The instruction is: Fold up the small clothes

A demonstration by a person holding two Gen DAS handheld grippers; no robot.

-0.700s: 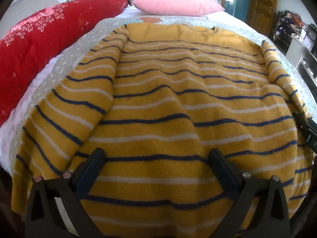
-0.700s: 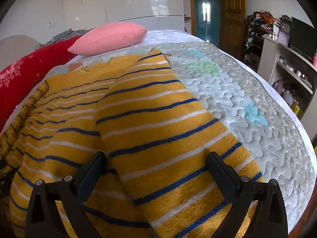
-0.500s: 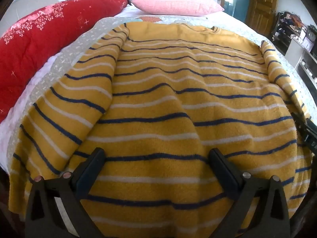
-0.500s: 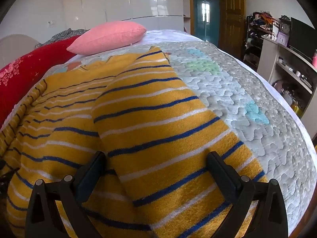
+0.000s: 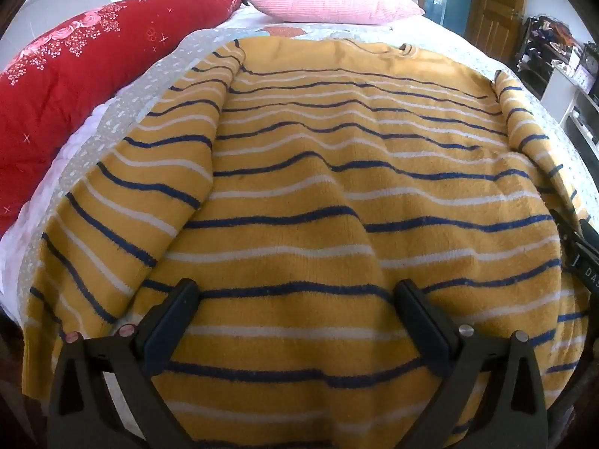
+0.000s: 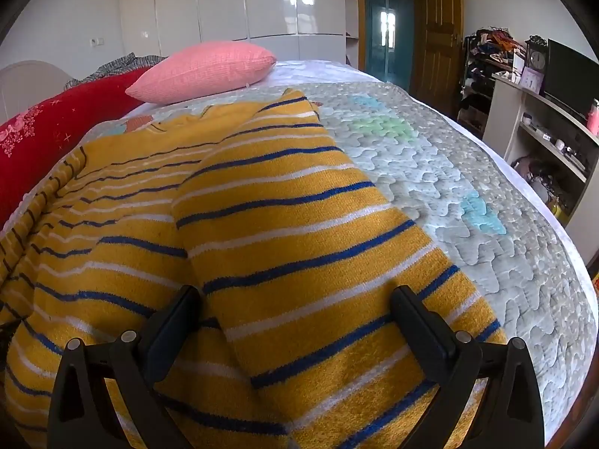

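bed (image 6: 468,194): sweater (image 5: 337,194) sprawls ahead of both grippers
left gripper (image 5: 295,310): wide open, crept closer
right gripper (image 6: 295,310): open, over sleeve (image 6: 299,224)
change: barely any, no fold yet

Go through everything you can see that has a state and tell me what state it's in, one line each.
Sweater: spread flat on the bed, not yet folded, both sleeves lying along its sides.
Left gripper: open, over the sweater's hem.
Right gripper: open, over the right sleeve.
Pink pillow: lying at the head of the bed.
Wooden door: shut.
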